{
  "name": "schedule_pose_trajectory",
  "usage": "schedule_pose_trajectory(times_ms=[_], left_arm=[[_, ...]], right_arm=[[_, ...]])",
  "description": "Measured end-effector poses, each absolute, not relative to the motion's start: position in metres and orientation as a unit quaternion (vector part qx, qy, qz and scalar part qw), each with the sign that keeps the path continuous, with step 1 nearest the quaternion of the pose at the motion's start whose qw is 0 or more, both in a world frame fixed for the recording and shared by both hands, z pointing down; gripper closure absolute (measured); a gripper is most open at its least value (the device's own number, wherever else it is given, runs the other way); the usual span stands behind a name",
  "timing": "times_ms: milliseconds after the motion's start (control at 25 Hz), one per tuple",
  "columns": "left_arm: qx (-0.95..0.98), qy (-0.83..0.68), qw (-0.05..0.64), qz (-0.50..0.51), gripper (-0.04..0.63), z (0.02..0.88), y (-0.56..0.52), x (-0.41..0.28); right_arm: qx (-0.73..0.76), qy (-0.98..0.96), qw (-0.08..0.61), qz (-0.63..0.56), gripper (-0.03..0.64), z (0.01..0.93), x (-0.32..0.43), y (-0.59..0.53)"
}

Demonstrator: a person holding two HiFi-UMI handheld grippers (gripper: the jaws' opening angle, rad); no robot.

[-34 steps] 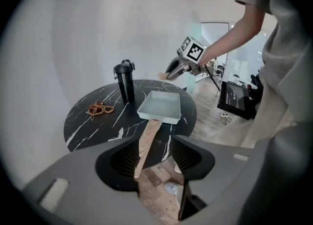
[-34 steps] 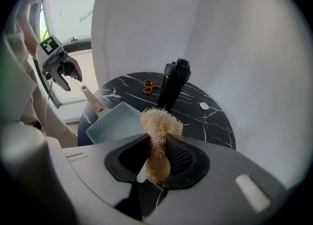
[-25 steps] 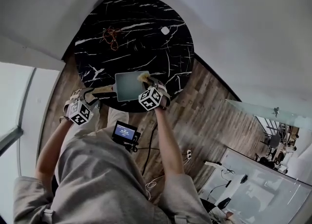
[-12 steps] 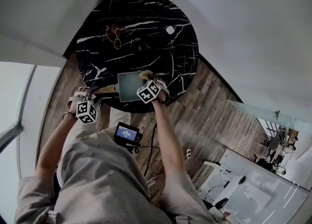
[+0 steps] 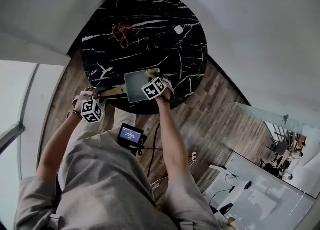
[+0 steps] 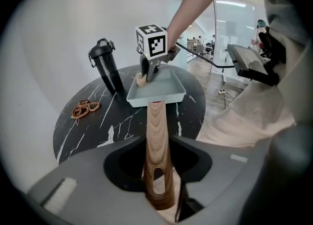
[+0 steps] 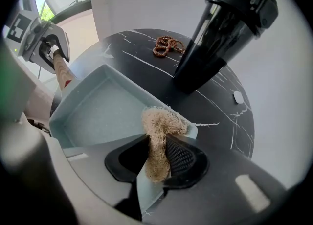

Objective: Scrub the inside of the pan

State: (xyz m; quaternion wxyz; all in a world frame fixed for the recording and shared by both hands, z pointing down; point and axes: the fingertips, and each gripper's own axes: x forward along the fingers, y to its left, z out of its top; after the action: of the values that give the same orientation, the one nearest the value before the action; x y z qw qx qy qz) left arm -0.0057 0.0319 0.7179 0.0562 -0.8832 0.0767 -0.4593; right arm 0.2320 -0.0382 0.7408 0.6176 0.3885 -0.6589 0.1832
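The left gripper (image 6: pixel 157 172), nearer the pan (image 6: pixel 156 101) than a second ago, has just been closing its jaws and now clamps the handle (image 6: pixel 156 126). The pan sits at the table (image 5: pixel 150 29) edge. The right gripper (image 7: pixel 159 158), lower now, pinches a scrubber (image 7: pixel 160 123) at the pan's rim.

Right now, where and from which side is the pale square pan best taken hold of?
By its wooden handle, from the free end: it juts straight off the pan, long and narrow. The left tongs have just been closing on it.

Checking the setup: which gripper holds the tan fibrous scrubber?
The right gripper, pinching the scrubber at the pale blue square pan; the left gripper has just closed its jaws on the wooden handle.
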Motion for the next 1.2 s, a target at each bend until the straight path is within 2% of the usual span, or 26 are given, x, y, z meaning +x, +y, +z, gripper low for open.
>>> schedule_pose_trajectory(times_ms=[1200], left_arm=[[-0.883, 0.070, 0.045, -0.461, 0.465, 0.721, 0.034, -0.004]], right_arm=[[0.373, -0.668, 0.599, 0.239, 0.525, 0.747, 0.212, -0.034]])
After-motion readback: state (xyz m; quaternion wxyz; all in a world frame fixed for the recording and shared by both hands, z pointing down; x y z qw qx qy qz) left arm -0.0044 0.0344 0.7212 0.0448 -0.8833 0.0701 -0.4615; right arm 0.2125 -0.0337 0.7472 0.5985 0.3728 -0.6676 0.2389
